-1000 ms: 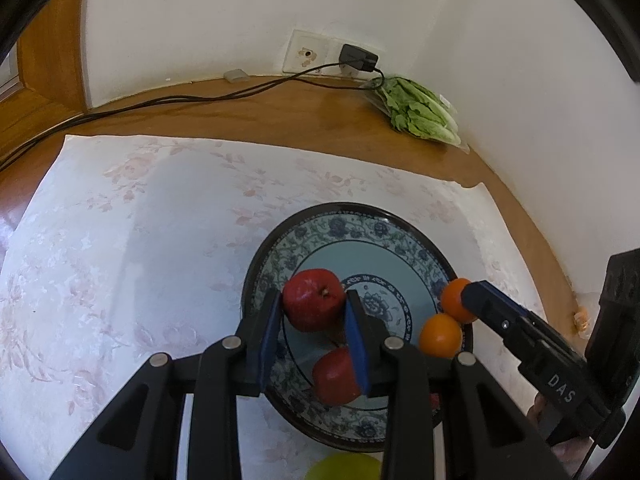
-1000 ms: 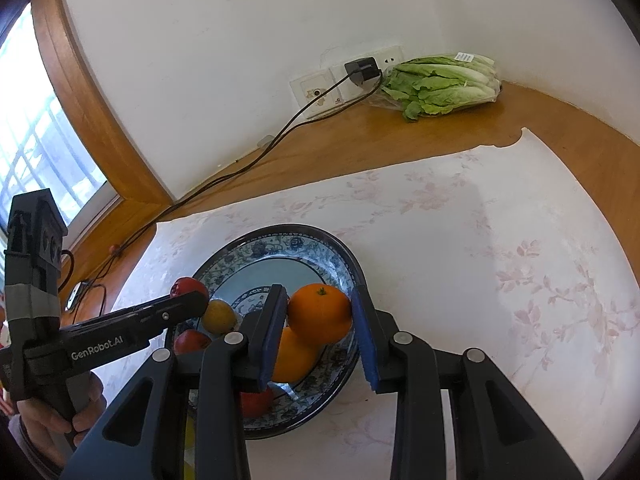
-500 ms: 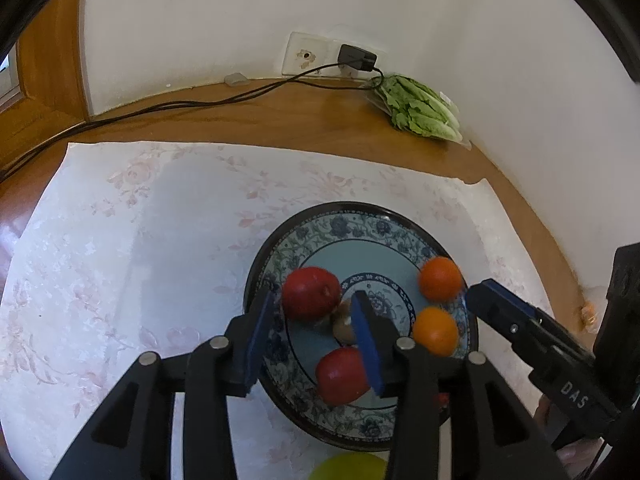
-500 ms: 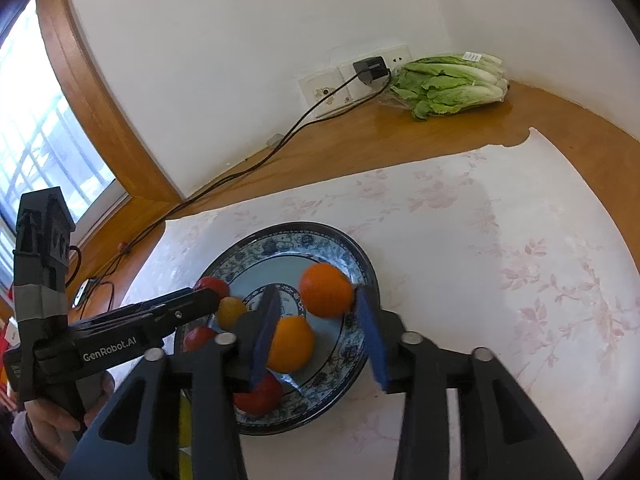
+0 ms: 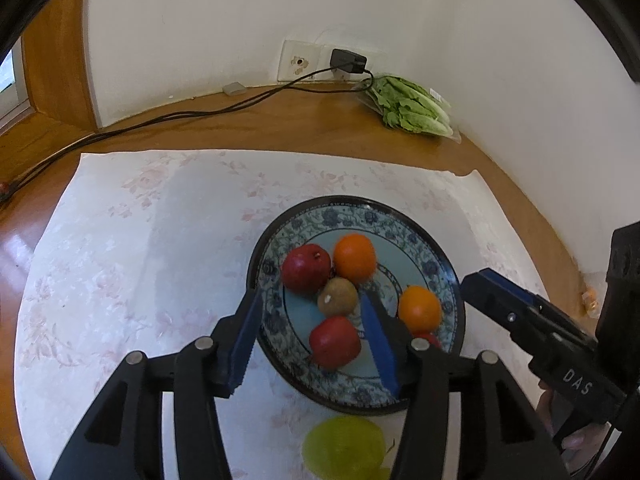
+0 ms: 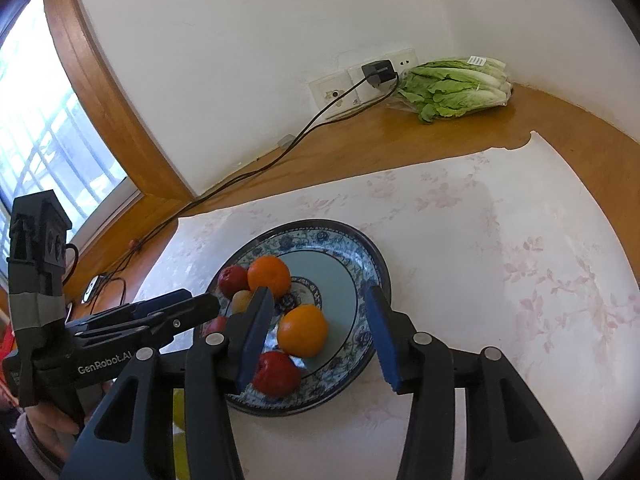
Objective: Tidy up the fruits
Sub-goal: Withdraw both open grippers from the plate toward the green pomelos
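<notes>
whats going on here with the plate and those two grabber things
A person is sorting fruit with a handheld gripper in each hand. The patterned plate on the floral cloth holds two oranges, red fruits and a kiwi. The left gripper and the right gripper have both just been opening, and neither is pressing on anything now: fruit lies free on the plate between their open jaws. A green fruit sits off the plate by its near rim.

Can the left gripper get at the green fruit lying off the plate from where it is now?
Probably yes. The green fruit lies on the cloth just below the left gripper, nearer than the plate, and nothing covers it. The jaws have just been opening and hold nothing, but they would need to pull back and dip.
</notes>
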`<state>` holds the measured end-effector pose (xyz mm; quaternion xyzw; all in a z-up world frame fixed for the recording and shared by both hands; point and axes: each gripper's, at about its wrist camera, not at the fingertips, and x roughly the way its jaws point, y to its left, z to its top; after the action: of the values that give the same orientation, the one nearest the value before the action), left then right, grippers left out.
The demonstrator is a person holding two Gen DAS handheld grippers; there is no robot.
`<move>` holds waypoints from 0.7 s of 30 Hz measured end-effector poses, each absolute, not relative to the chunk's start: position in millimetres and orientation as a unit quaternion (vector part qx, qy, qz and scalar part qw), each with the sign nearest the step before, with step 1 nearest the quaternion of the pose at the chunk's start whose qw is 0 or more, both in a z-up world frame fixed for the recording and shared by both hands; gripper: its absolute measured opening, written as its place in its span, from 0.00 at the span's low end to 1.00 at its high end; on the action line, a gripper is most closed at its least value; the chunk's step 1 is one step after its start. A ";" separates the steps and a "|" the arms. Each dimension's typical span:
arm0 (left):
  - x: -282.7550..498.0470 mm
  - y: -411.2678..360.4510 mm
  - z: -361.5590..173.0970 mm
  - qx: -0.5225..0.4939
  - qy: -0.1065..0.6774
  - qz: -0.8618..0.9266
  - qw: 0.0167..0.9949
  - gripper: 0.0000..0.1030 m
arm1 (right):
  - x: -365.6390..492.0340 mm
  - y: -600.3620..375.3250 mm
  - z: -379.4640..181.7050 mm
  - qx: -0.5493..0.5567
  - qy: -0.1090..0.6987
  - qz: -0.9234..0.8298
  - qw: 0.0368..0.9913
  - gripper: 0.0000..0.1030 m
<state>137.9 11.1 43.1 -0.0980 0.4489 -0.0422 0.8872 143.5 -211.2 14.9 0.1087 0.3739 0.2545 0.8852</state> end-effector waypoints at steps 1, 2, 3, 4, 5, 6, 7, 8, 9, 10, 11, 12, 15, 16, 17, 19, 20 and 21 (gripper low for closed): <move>136.4 10.9 43.6 -0.097 0.450 -0.042 0.887 0.53 | 141.9 -211.2 15.5 0.108 0.375 0.254 0.885 0.48; 134.5 10.5 44.3 -0.094 0.451 -0.041 0.887 0.53 | 139.8 -211.4 16.5 0.107 0.377 0.255 0.884 0.48; 132.8 10.0 44.9 -0.093 0.452 -0.041 0.886 0.53 | 138.2 -212.0 17.5 0.107 0.378 0.255 0.884 0.48; 130.3 9.6 45.5 -0.092 0.453 -0.041 0.886 0.53 | 136.5 -212.3 18.2 0.106 0.379 0.254 0.883 0.48; 127.4 8.9 46.4 -0.092 0.454 -0.041 0.885 0.53 | 134.7 -212.8 19.1 0.104 0.380 0.253 0.883 0.48; 124.9 8.6 47.1 -0.092 0.454 -0.042 0.885 0.53 | 132.0 -213.4 20.1 0.102 0.381 0.253 0.884 0.48; 122.1 8.4 48.1 -0.093 0.454 -0.044 0.885 0.53 | 130.1 -213.9 20.9 0.101 0.381 0.253 0.884 0.48; 119.0 8.3 49.1 -0.093 0.454 -0.044 0.885 0.54 | 128.1 -214.6 21.5 0.100 0.382 0.253 0.883 0.48; 116.6 8.5 49.7 -0.094 0.454 -0.045 0.885 0.54 | 125.2 -215.6 22.4 0.101 0.383 0.253 0.883 0.48; 114.0 8.7 50.3 -0.096 0.455 -0.045 0.884 0.54 | 123.1 -216.2 22.9 0.101 0.383 0.253 0.883 0.48; 111.4 8.7 50.8 -0.097 0.455 -0.046 0.884 0.54 | 121.1 -216.8 23.5 0.100 0.383 0.254 0.883 0.48; 108.9 8.7 51.2 -0.099 0.456 -0.047 0.883 0.55 | 118.0 -217.4 24.0 0.099 0.383 0.254 0.883 0.48; 100.8 8.0 51.8 -0.105 0.457 -0.049 0.882 0.55 | 109.8 -218.3 24.3 0.094 0.383 0.255 0.883 0.48; 97.9 7.4 51.8 -0.107 0.458 -0.051 0.881 0.55 | 106.6 -218.7 24.0 0.093 0.384 0.257 0.882 0.48; 96.1 7.1 51.7 -0.107 0.459 -0.052 0.880 0.55 | 104.0 -219.4 23.8 0.093 0.385 0.258 0.881 0.48; 91.0 5.5 50.7 -0.107 0.462 -0.054 0.879 0.56 | 97.4 -220.6 23.4 0.092 0.386 0.261 0.880 0.48; 89.4 5.1 49.9 -0.107 0.463 -0.055 0.878 0.56 | 95.9 -220.9 23.1 0.092 0.387 0.260 0.880 0.48; 87.6 4.6 48.9 -0.107 0.464 -0.056 0.877 0.57 | 92.4 -221.9 22.8 0.091 0.387 0.261 0.880 0.48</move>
<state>87.6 4.6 48.9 -0.1069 0.4642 -0.0559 0.8775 92.4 -221.9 22.8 0.0912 0.3870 0.2610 0.8797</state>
